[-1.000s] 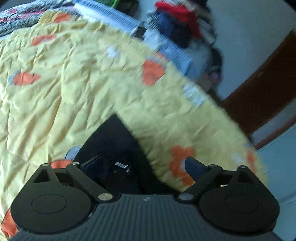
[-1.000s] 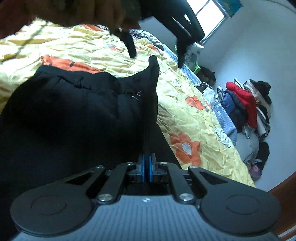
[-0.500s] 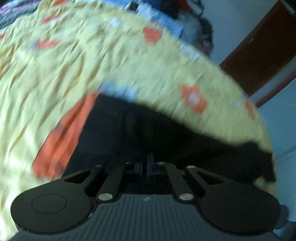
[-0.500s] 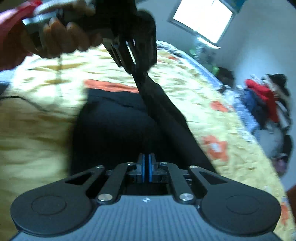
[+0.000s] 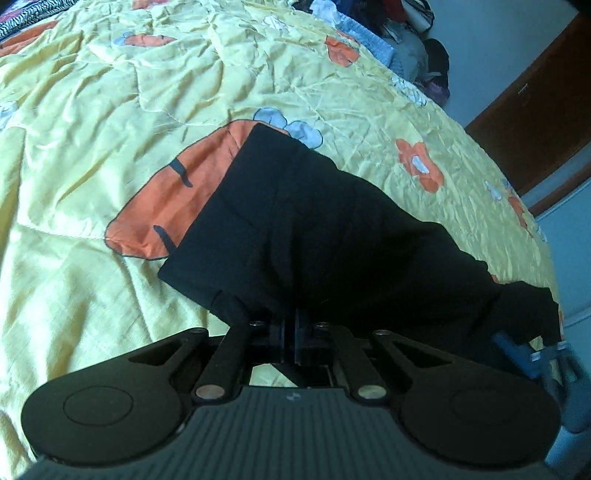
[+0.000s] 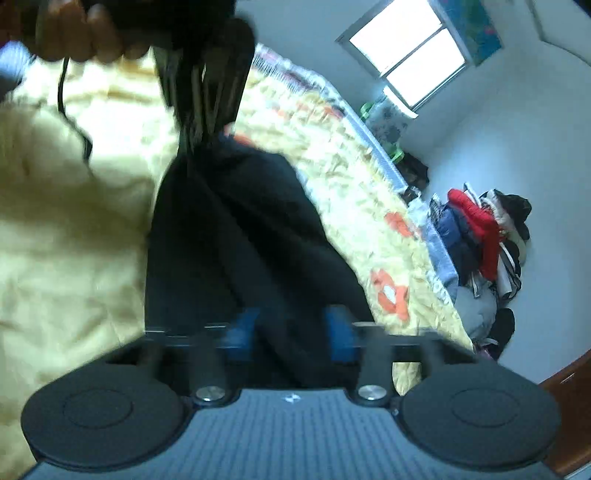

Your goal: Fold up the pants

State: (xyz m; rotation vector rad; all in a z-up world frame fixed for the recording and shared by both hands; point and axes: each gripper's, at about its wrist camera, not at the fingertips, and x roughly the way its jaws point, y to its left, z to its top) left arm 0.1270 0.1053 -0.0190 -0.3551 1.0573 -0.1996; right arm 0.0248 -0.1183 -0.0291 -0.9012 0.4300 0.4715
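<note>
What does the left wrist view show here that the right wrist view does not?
Only the left wrist view: the left gripper shut on a fold of the black pants, and a big orange patch on the bedspread beside them.

Only the right wrist view: a window, the person's hand, and the right gripper opening, pants between its fingers.

Both: the pants on the yellow flowered bedspread, and a heap of clothes by the wall.

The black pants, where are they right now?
The black pants lie on the yellow flowered bedspread, filling the middle of both wrist views, their near edge pinched in the left hand-held gripper.
</note>
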